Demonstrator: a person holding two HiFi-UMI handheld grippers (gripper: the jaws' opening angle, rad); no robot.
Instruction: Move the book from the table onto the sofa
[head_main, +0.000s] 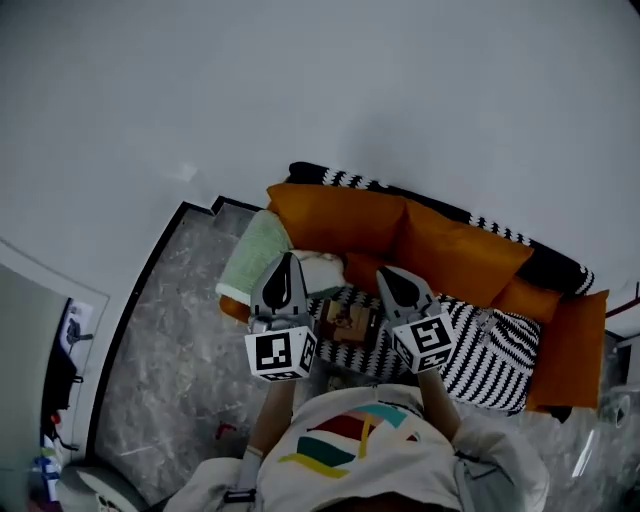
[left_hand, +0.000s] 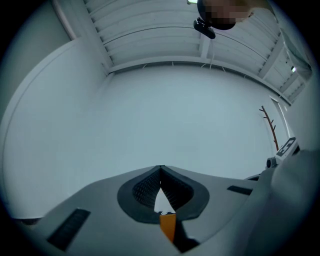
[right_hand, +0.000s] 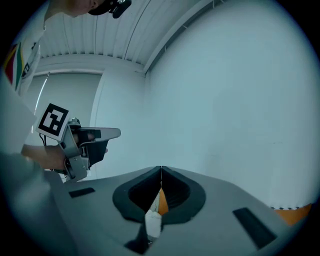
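Two grippers hover side by side above an orange sofa (head_main: 440, 250), both pointing toward a bare white wall (head_main: 350, 90). The left gripper (head_main: 287, 262) has its jaws pressed together at the tips, with nothing between the ribbed pads. Only a sliver of orange shows through the slot behind them. The right gripper (head_main: 388, 276) is likewise closed tip to tip and carries nothing, and a strip of white and orange shows through its slot.

The book (head_main: 349, 322) lies flat on the sofa seat, on a black-and-white striped cover (head_main: 490, 360). In the head view it appears between the two grippers, and neither touches it.

A pale green cushion (head_main: 255, 258) sits at the left end of the sofa, with a white thing (head_main: 322, 268) just beside it that is too blurred to name. Grey marbled floor (head_main: 170, 360) runs to the left of the sofa, and a small red thing (head_main: 226, 430) lies on it. The person's white shirt (head_main: 360, 450) with coloured stripes fills the bottom of the head view.

The right gripper view shows the left gripper off to its left, level with it, with its marker cube (right_hand: 52, 120) turned toward the camera. The left gripper view shows a slatted ceiling (left_hand: 150, 30) above the wall and a thin branching coat stand (left_hand: 270, 125) at the right.
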